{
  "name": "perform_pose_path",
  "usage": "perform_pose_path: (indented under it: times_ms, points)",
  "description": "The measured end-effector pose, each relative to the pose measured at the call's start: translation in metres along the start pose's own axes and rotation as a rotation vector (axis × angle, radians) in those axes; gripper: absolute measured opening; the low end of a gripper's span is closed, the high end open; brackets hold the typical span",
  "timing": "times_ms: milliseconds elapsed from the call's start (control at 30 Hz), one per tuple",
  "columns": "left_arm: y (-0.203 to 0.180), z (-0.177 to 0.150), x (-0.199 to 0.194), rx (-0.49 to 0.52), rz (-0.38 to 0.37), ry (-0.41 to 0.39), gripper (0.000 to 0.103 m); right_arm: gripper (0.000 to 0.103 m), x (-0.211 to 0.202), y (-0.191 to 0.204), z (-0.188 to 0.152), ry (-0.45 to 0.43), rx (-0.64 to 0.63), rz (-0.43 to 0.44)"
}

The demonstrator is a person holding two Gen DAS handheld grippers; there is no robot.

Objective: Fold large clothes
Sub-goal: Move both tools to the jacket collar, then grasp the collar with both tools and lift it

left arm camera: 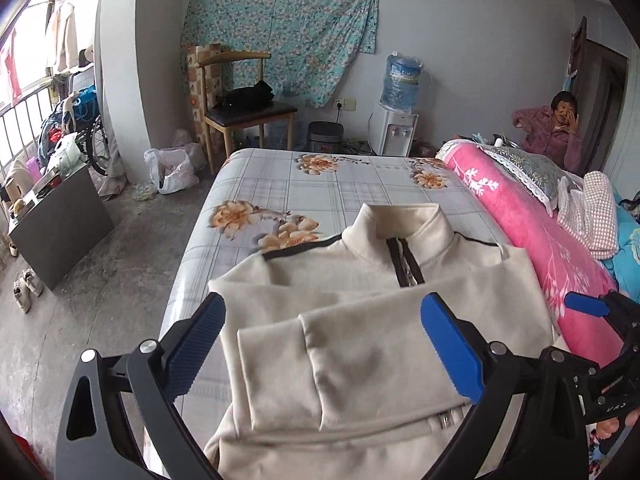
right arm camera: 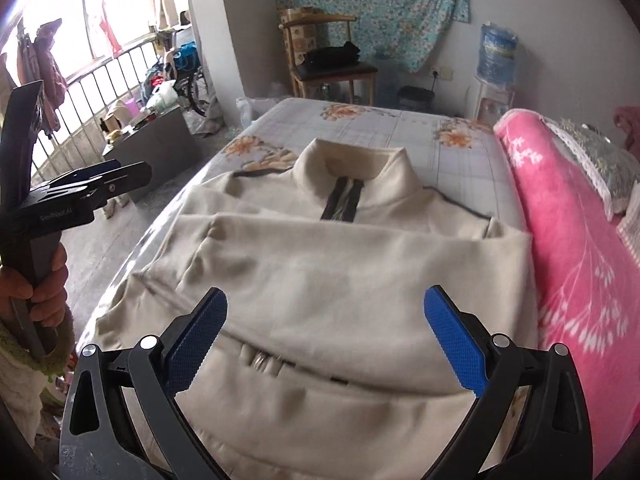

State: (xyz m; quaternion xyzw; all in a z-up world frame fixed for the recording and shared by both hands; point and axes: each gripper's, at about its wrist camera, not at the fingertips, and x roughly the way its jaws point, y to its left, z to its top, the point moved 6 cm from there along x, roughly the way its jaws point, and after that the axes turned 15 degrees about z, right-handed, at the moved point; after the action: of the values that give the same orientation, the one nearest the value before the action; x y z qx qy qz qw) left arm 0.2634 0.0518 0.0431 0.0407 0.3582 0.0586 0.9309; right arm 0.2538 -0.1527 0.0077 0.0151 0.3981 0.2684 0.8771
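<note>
Jacket (left arm camera: 360, 320) lies on bed (left arm camera: 280, 184), collar away, long axis running forward from both grippers. Left gripper (left arm camera: 322, 344) and right gripper (right arm camera: 326, 332) above hem, fingers wide, empty.

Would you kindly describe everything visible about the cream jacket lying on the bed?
The cream jacket looks like soft fleece, with a stand-up collar, a dark-edged front zip open at the neck and thin dark piping along the shoulders. It lies flat, front up, on the floral checked bedsheet, collar pointing away from the cameras. Both sleeves are folded across the chest, one overlapping the other. Its right edge lies beside the pink blanket; contact is unclear. Neither open claw holds it.
</note>
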Motion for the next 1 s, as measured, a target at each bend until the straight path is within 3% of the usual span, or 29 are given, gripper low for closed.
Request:
perform_pose_path:
  times_ms: [167, 367, 500, 633, 733, 867, 1000]
  points:
    - [-0.031, 0.042, 0.069, -0.005, -0.035, 0.027, 0.089, 0.095, 0.057, -0.043, 0.061, 0.086, 0.027, -0.084]
    - [-0.068, 0.067, 0.139, -0.040, -0.121, 0.116, 0.073, 0.094, 0.112, -0.098, 0.112, 0.125, 0.058, -0.199]
    - [-0.091, 0.071, 0.168, -0.010, -0.147, 0.169, 0.059, 0.093, 0.141, -0.127, 0.131, 0.164, 0.128, -0.190]
    - [-0.098, 0.071, 0.191, 0.017, -0.108, 0.203, 0.040, 0.085, 0.166, -0.143, 0.140, 0.219, 0.166, -0.196]
    - [-0.096, 0.071, 0.206, 0.020, -0.087, 0.221, 0.032, 0.081, 0.178, -0.151, 0.139, 0.248, 0.170, -0.220]
    - [-0.089, 0.064, 0.208, 0.040, -0.092, 0.254, 0.031, 0.073, 0.185, -0.159, 0.123, 0.314, 0.170, -0.233]
    - [-0.084, 0.051, 0.196, 0.086, -0.147, 0.304, 0.031, 0.073, 0.172, -0.152, 0.102, 0.362, 0.179, -0.175]
